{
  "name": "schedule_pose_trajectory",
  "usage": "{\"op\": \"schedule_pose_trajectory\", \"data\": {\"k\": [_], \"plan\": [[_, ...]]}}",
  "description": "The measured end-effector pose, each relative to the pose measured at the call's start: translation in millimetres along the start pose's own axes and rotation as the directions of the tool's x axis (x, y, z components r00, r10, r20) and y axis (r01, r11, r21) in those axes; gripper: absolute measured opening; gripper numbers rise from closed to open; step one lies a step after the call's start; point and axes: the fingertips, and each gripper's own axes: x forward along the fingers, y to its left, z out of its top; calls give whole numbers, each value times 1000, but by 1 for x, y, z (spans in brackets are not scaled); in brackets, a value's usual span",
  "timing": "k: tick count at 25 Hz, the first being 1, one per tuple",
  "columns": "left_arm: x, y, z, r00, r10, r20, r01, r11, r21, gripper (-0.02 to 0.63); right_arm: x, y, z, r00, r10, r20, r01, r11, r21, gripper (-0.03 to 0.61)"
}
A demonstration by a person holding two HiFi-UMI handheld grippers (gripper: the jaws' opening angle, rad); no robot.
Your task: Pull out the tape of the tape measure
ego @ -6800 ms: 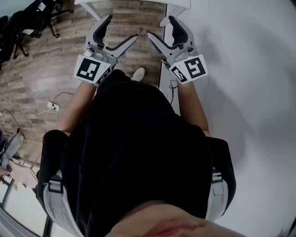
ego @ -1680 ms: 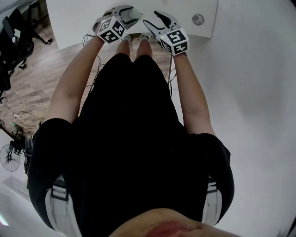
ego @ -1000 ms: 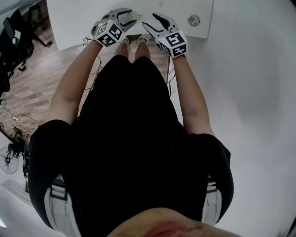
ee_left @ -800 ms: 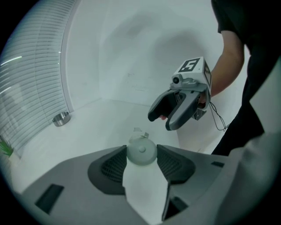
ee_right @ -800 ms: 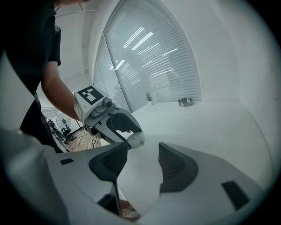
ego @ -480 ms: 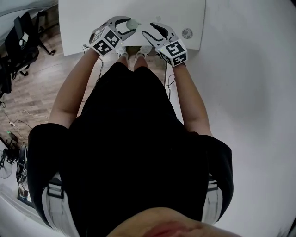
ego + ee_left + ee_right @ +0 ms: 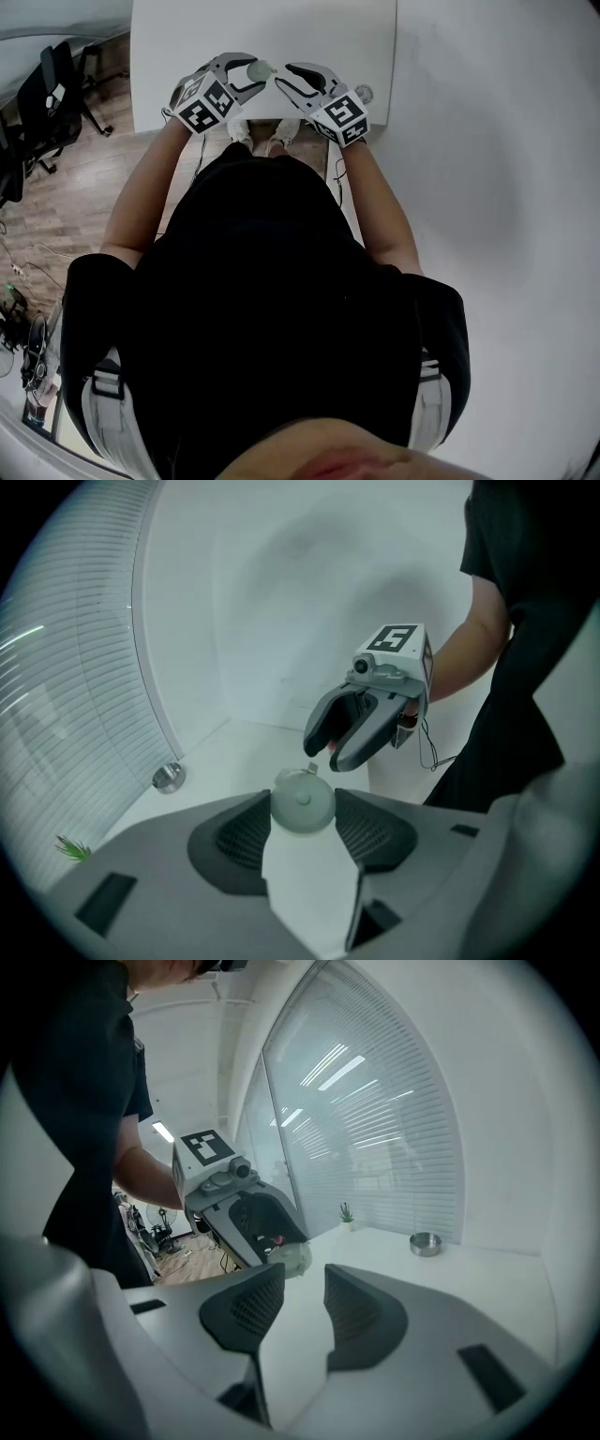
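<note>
A pale green round tape measure (image 7: 302,799) sits between the pads of my left gripper (image 7: 303,812), which is shut on it above the white table (image 7: 187,37). A short tab of tape (image 7: 312,769) sticks out of the case toward my right gripper (image 7: 329,755). The head view shows the tape measure (image 7: 256,67) in the left gripper (image 7: 246,71), with the right gripper (image 7: 280,74) just to its right. In the right gripper view the right gripper (image 7: 302,1279) has nothing between its jaws, which are closing, and its tips point at the tape measure (image 7: 292,1258).
A small round metal dish (image 7: 364,94) stands near the table's right edge and also shows as the dish (image 7: 169,777) (image 7: 426,1243). A tiny plant (image 7: 346,1213) sits by the blinds at the table's far side. Wood floor and chairs (image 7: 37,103) lie left of the table.
More of the table has come into the head view. Both grippers have drawn closer together, and the right gripper's tips now sit next to the tape measure held by the left.
</note>
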Motion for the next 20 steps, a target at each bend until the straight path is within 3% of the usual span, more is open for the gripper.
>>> {"op": "schedule_pose_trajectory", "data": {"k": [9,20], "plan": [[-24,-10,20,1000,13,-5,-13,1000,15,225,-5,17,21,999,43,10,-43,999,-24,96],[-34,-15,13,1000,26,-5,-26,999,31,225,4,32,20,997,80,1,-80,996,-35,34]]}}
